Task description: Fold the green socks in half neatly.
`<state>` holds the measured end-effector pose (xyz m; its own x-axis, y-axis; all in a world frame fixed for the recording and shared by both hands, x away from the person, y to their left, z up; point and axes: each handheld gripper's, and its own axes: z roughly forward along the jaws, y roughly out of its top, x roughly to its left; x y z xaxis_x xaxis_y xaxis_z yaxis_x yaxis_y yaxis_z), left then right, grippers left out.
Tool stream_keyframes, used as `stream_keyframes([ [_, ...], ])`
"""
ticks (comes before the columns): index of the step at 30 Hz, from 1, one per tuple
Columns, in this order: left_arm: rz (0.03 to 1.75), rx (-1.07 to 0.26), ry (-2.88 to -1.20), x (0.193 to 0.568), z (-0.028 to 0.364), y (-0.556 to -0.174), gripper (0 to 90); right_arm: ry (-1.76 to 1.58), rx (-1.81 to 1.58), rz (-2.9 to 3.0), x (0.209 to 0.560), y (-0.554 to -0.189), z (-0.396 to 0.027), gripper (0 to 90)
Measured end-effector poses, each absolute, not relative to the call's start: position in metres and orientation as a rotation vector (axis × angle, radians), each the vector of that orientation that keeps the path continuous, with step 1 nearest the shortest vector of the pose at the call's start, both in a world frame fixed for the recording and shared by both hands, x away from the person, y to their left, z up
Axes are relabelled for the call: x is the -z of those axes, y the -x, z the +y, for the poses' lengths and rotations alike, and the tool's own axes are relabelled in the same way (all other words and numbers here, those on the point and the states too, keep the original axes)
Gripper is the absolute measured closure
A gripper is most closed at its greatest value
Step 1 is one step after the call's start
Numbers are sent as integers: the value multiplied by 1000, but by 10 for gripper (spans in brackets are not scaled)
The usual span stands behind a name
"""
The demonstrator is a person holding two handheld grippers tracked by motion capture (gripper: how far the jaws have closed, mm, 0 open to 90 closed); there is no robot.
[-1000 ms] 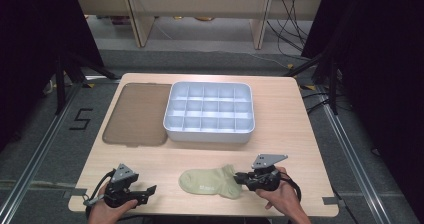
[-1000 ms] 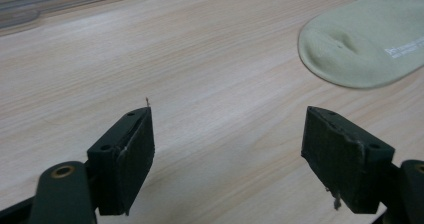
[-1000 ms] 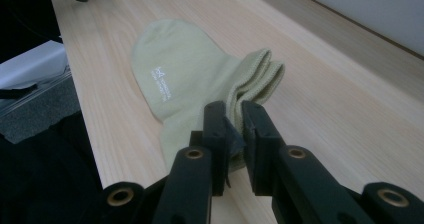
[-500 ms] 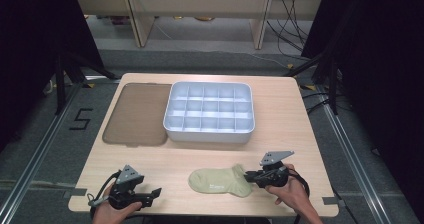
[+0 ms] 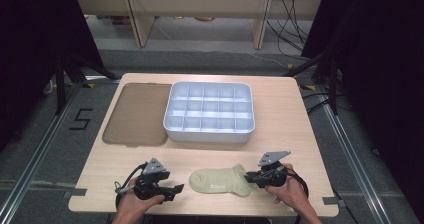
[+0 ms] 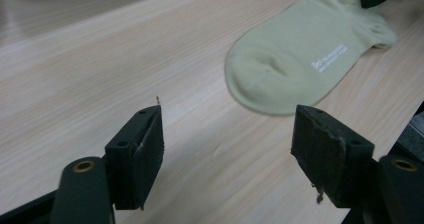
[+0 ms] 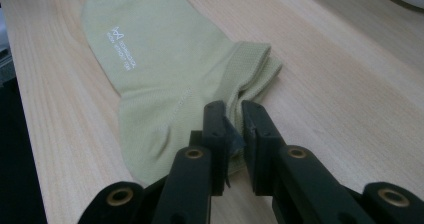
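The right gripper (image 5: 248, 175) pinches the cuff of a pale green sock (image 5: 220, 180) lying flat just in front of the white divided tray (image 5: 209, 133). The left gripper (image 5: 178, 189), jaws wide though just closing a little, empty, faces the sock's toe.

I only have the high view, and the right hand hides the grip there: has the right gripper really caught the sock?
Observer: Yes. In the right gripper view, the right gripper pinches the ribbed cuff edge of the sock between nearly shut jaws.
Operator: And the left one, is anything in it?
Observer: No. The left gripper has just been closing its jaws, but only bare table lies between them. The sock's toe lies just ahead, untouched.
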<state>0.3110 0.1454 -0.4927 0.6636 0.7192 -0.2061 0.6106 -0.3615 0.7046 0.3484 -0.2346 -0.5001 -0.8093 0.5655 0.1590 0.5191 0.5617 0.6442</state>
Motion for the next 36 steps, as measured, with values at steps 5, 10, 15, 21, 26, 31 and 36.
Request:
stream_keyframes([
  [5,1012,-153,-2103,491,124,-323,342,-922,-1089,2714,501,-349,-235,814],
  [10,1020,-173,-2143,495,111,-331,346,-920,-1089,2713,501,-349,-235,813],
  [15,1013,-223,-2180,500,100,-334,398,-912,-1089,2715,501,-350,-235,811],
  [21,1002,-236,-2210,503,88,-331,468,-914,-1089,2714,502,-349,-235,810],
  [26,983,-248,-2255,505,84,-331,498,-903,-1081,2712,502,-349,-234,809],
  [31,974,-262,-2237,506,82,-327,602,-896,-1075,2716,502,-349,-234,808],
  [36,975,-198,-2188,508,80,-324,792,-895,-1073,2711,502,-349,-234,808],
])
